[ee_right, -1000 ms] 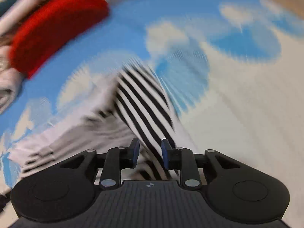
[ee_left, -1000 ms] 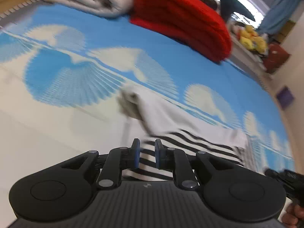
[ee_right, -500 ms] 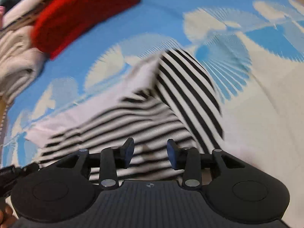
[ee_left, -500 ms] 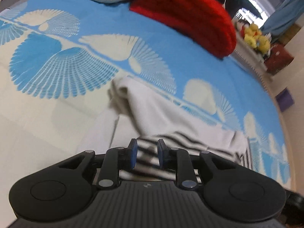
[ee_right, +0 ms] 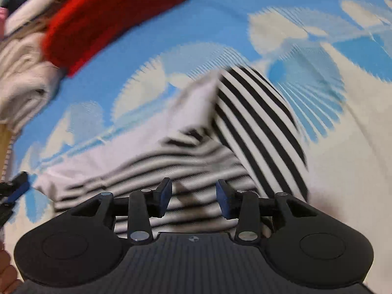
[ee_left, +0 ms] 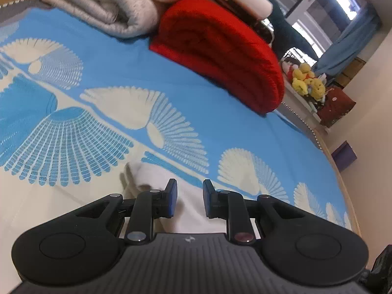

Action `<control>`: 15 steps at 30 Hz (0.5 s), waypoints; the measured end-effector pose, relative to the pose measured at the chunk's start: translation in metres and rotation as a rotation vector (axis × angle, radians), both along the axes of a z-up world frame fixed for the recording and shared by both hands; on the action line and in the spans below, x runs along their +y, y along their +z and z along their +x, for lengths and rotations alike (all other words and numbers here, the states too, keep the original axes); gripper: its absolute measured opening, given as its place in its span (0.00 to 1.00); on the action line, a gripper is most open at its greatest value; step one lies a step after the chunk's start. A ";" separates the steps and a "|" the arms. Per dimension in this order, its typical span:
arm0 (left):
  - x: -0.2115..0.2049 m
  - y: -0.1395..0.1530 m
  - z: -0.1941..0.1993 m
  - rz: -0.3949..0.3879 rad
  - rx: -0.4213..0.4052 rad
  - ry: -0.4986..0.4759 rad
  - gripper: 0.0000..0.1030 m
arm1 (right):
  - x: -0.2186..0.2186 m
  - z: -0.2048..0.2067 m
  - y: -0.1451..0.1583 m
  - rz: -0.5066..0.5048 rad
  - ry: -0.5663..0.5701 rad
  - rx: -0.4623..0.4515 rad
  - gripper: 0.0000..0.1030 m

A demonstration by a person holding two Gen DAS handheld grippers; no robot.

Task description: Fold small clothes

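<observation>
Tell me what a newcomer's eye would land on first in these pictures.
The black-and-white striped garment lies crumpled on the blue fan-patterned bedspread, just ahead of the open right gripper. A bright red folded blanket sits at the bed's far side beside pale folded blankets. The left gripper is open too.

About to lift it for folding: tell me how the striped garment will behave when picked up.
The striped garment probably goes limp: it already lies creased and doubled over on the bedspread. It looks thin, so likely light. Lifted at one corner, it would probably sag and unfold.

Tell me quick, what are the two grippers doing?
Left gripper: open, holding nothing, over the striped shirt.
Right gripper: open, empty, above the same shirt.
</observation>
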State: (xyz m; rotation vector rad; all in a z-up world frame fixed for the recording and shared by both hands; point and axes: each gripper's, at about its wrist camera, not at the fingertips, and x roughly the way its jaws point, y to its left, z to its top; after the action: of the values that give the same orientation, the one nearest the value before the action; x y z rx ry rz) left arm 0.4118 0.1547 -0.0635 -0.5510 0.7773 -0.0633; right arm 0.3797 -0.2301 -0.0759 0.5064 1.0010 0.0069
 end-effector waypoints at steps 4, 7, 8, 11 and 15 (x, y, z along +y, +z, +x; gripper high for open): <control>0.008 -0.025 0.015 0.047 0.110 0.008 0.22 | -0.005 0.016 0.003 0.062 0.022 -0.076 0.41; 0.019 -0.050 0.026 0.053 0.259 0.048 0.22 | -0.010 0.027 0.000 0.099 0.026 -0.088 0.41; 0.023 -0.057 0.027 0.047 0.292 0.073 0.22 | -0.013 0.031 -0.005 0.099 0.018 -0.070 0.41; 0.031 -0.057 0.029 0.052 0.331 0.118 0.22 | -0.024 0.040 -0.023 0.031 -0.040 0.044 0.41; 0.007 -0.024 0.029 0.204 0.192 0.048 0.22 | -0.036 0.048 -0.038 0.031 -0.101 0.129 0.41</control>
State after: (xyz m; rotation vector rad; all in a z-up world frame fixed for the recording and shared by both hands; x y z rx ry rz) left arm 0.4412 0.1622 -0.0871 -0.3848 0.9452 0.1144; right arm 0.4278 -0.2662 -0.1137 0.5913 1.1014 -0.1020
